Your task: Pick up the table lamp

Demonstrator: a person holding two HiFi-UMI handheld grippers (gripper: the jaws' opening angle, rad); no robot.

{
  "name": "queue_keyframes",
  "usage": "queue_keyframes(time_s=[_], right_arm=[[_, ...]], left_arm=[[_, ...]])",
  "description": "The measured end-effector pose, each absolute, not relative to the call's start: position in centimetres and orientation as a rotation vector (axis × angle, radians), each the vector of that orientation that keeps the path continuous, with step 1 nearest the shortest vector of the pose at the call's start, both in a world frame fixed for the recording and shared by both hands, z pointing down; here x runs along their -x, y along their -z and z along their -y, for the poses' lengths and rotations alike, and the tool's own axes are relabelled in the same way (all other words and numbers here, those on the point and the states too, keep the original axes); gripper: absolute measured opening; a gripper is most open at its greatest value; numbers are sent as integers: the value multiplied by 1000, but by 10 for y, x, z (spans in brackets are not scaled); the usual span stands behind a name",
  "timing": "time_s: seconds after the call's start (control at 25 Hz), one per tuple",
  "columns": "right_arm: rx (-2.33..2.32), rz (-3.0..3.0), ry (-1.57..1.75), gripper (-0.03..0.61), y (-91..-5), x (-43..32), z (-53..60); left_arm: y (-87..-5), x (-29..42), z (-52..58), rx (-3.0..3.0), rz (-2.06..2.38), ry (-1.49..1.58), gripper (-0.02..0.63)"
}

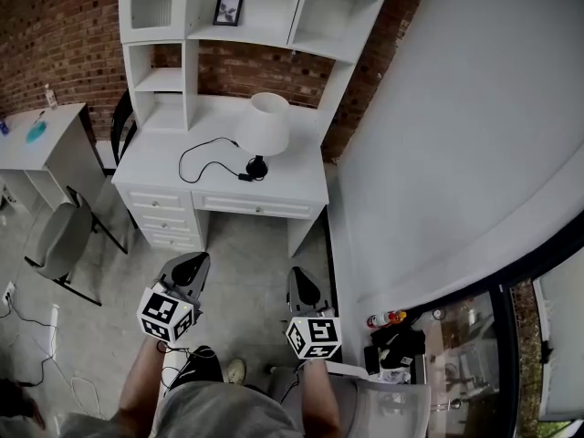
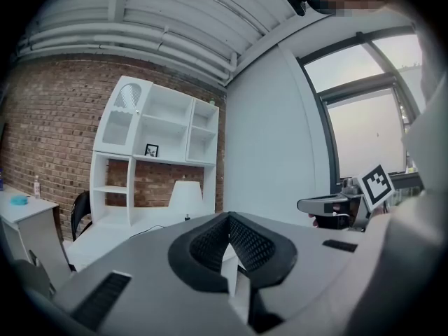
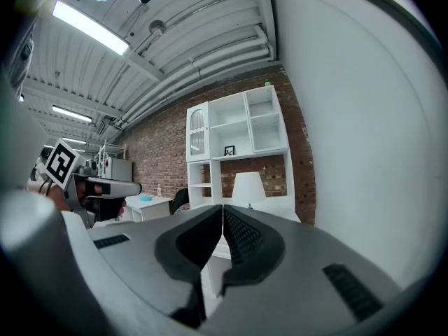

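White shelf unit (image 1: 190, 71) sits on the desk (image 1: 301, 188), upper middle of the head view. One of its top cubbies has a small framed picture (image 1: 228, 10) in it. The table lamp (image 1: 263, 126) stands on the desk top right below that: white tapered shade, small dark base, and a black cord (image 1: 180, 164) looping off to the left. The left gripper (image 2: 229, 217) has its jaws pressed together on nothing. Same for the right gripper (image 3: 222, 208). Both sit low in frame, well apart from the lamp.

surface: white desk (image 1: 301, 179) | on it: table lamp (image 1: 265, 124) upright, black cord (image 1: 244, 177)
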State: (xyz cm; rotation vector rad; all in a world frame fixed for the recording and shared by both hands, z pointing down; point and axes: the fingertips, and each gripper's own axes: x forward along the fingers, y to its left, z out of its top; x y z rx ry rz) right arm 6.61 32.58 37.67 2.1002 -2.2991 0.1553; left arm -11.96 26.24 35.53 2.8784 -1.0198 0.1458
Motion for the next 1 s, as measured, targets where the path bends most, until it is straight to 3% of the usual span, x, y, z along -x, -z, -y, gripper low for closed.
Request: queue_keyframes(time_s=[0.56,1.0], right_arm=[[-2077,2344,-195,22,-389,-93,-258],[-2108,2307,-188,23,-393,-110,-136]], left_arm=[[-369,89,-191,-2864,1016,-163,3],[-377,64,-60,-2866,949,-194,3]])
